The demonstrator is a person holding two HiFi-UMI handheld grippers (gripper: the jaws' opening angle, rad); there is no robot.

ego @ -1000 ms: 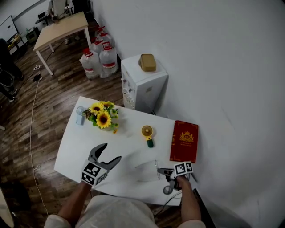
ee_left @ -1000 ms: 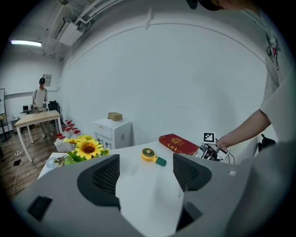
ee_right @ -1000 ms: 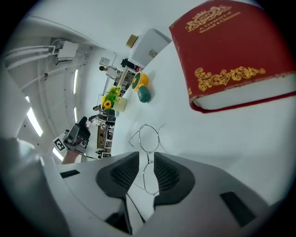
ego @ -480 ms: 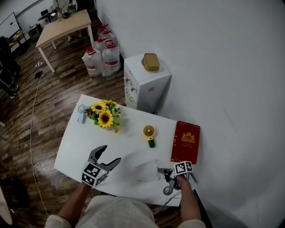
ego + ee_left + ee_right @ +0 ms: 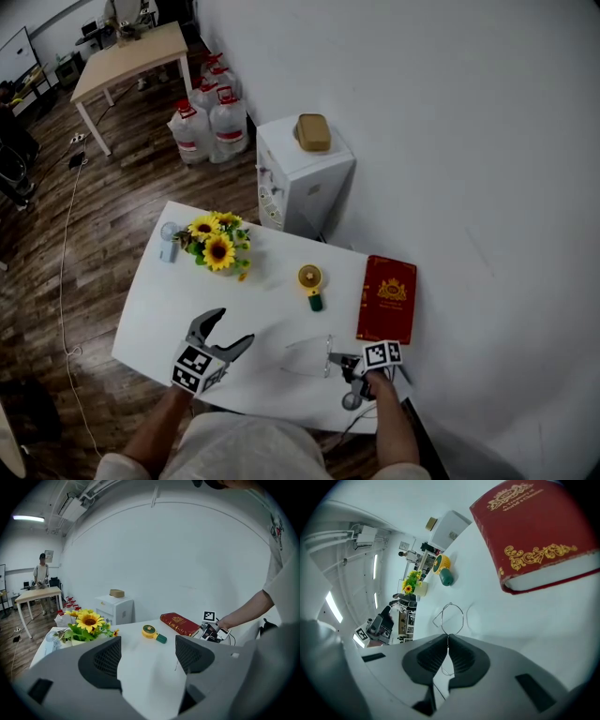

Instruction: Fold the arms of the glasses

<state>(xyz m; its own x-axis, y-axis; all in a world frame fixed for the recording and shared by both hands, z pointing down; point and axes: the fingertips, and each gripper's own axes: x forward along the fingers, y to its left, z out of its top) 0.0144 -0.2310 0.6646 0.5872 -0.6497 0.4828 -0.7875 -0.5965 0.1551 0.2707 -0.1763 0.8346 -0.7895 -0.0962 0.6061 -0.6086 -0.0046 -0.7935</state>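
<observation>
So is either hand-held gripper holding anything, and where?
The right hand-held gripper, jaws just closed, pinches the glasses by thin wire at the frame's end; the left hand-held gripper holds nothing.

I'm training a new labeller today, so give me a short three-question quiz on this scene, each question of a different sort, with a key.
1. True or false: the left gripper holds the glasses.
2. Which thing lies nearest the right gripper? A) sunflowers B) red book C) yellow fan
3. Fill in: the left gripper's jaws stand ____.

Key
1. False; the right gripper's jaws have just closed on the glasses' thin frame.
2. B.
3. Open, with nothing between them.
</observation>
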